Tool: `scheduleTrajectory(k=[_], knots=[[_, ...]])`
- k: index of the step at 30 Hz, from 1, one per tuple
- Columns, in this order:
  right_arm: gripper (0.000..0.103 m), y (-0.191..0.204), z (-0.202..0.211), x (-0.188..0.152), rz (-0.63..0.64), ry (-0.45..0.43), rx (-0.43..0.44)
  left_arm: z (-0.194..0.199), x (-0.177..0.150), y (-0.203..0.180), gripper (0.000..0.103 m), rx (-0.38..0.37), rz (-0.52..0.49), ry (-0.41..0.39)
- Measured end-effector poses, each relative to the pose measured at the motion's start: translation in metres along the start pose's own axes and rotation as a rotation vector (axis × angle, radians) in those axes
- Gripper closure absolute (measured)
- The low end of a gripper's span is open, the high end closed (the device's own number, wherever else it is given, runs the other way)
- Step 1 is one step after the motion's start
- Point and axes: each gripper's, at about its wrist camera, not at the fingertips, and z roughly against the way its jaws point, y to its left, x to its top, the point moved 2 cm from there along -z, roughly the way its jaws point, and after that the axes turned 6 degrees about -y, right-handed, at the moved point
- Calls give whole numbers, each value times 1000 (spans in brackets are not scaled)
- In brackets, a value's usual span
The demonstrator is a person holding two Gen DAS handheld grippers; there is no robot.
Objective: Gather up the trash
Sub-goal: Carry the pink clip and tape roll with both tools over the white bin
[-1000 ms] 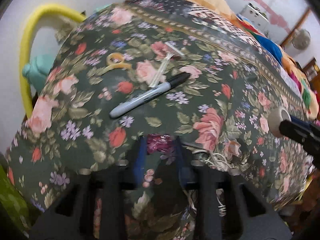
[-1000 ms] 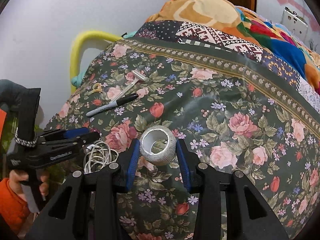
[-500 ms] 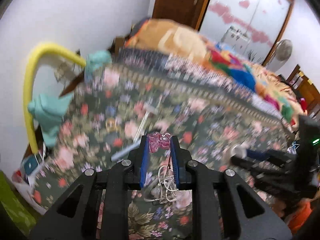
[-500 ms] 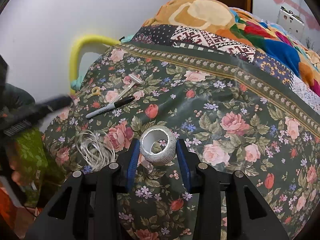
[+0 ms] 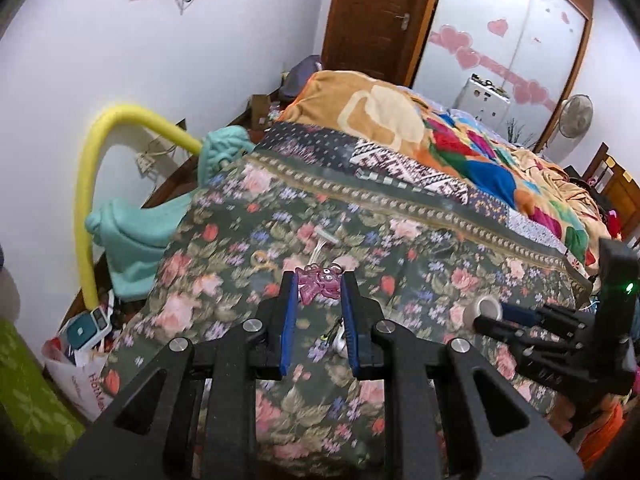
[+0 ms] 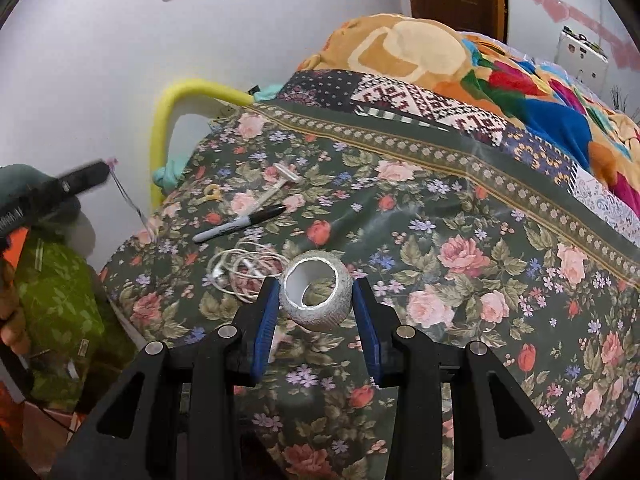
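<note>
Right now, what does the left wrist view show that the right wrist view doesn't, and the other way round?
Only the left view shows the left gripper shut on the pink wrapper, plus a white bag on the floor. Only the right view shows the marker and earphone cable plainly. Both show the floral cover, razor, yellow ring and the right gripper around the tape roll.

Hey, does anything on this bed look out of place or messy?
Yes: loose clutter lies on the floral bedspread, a tangled white earphone cord, a black marker and a disposable razor. None belongs on a bed.
</note>
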Motion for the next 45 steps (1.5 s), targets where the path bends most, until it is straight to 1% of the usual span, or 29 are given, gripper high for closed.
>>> scheduleTrajectory(k=[4,10,15,17,23,27,30,36,39,42,45], knots=[[68,21,7,1,27,-12,23,18,-16,16,83,19,23,-2],[68,71,15,2,97,-30,69,53,-40,51,83,67,83,-12],[68,118,16,-2,147,-32,119,85,-64,85,83,135,116,-20],[68,141,16,-5,176,-29,141,97,-75,100,83,163,128,-21],[68,202,13,-20,245,-14,204,130,-110,145,83,219,189,-8],[68,240,8,-33,290,7,240,146,-137,167,83,247,223,5],[68,269,3,-47,330,30,261,154,-161,185,83,262,263,24],[68,312,-8,-80,368,102,292,160,-211,214,83,278,339,85],[68,330,-14,-96,386,134,294,160,-234,228,83,293,365,115],[68,347,-23,-114,409,172,290,156,-261,244,83,292,410,156],[68,363,-34,-130,432,207,284,150,-284,255,83,301,422,202]])
